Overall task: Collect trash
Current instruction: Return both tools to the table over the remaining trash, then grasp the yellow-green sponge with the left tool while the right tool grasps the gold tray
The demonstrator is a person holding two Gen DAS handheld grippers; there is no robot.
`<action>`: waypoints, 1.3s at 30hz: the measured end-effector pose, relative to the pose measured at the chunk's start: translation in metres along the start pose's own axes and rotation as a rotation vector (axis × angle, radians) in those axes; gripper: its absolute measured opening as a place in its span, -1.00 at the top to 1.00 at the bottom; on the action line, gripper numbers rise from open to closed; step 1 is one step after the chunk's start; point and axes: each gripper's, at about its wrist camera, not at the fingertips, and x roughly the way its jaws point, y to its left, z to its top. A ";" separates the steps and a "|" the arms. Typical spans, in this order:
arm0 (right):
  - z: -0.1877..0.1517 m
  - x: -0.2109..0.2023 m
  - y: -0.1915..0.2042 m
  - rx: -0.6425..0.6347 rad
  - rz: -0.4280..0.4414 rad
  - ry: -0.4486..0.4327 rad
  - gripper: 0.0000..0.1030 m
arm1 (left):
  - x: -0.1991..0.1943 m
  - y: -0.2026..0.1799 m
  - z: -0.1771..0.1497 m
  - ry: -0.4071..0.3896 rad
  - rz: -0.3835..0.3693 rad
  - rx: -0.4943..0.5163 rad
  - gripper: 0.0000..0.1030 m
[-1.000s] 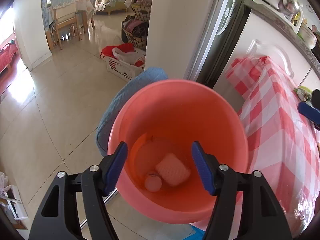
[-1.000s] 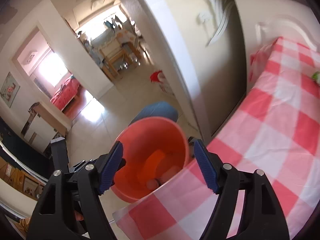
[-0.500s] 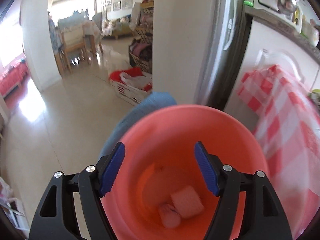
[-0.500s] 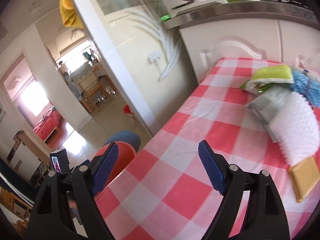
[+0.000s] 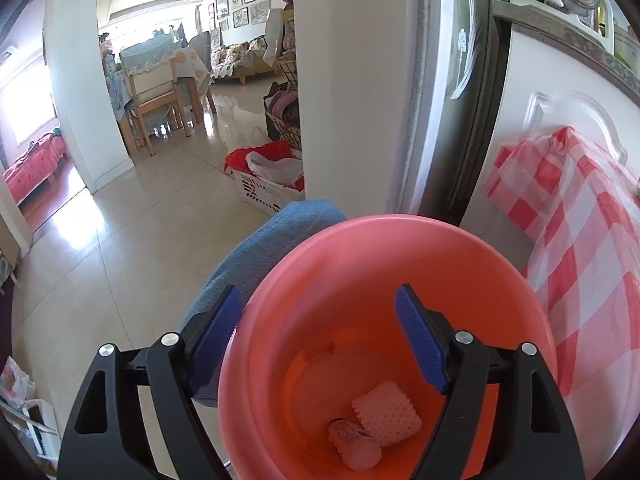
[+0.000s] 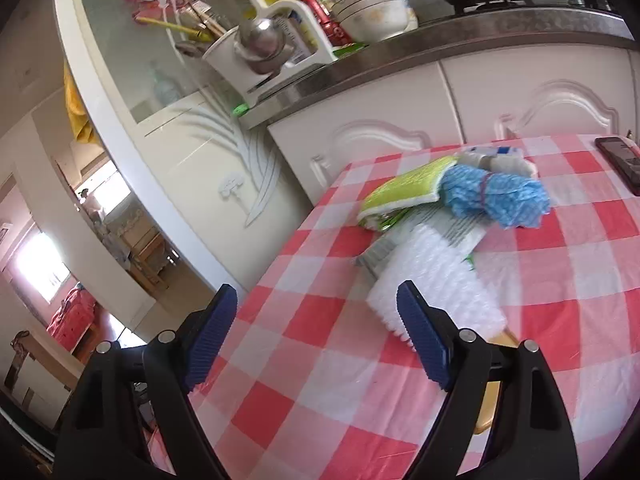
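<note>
Red-checked tablecloth (image 6: pixel 400 344) now fills the right view; bucket (image 5: pixel 400 280) gone.

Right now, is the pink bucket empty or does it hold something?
Not empty. The pink bucket holds a white foam piece and a small pink bottle on its bottom; most of it is unfilled.
</note>
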 end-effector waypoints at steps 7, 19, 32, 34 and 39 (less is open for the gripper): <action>0.015 -0.014 -0.060 0.091 -0.055 -0.014 -0.61 | -0.018 0.003 0.000 0.047 0.007 0.014 -0.54; 0.012 -0.030 -0.133 0.194 -0.094 0.010 -0.61 | -0.108 -0.039 0.027 0.003 -0.094 0.112 -0.54; 0.007 -0.016 -0.125 0.081 -0.025 0.153 -0.55 | -0.185 -0.193 0.029 0.012 -0.526 0.352 -0.54; 0.000 -0.013 -0.110 -0.007 -0.046 0.198 -0.49 | -0.186 -0.210 0.029 0.016 -0.549 0.360 -0.54; -0.026 0.003 -0.081 -0.201 -0.145 0.325 -0.42 | -0.182 -0.246 0.040 0.042 -0.621 0.332 -0.54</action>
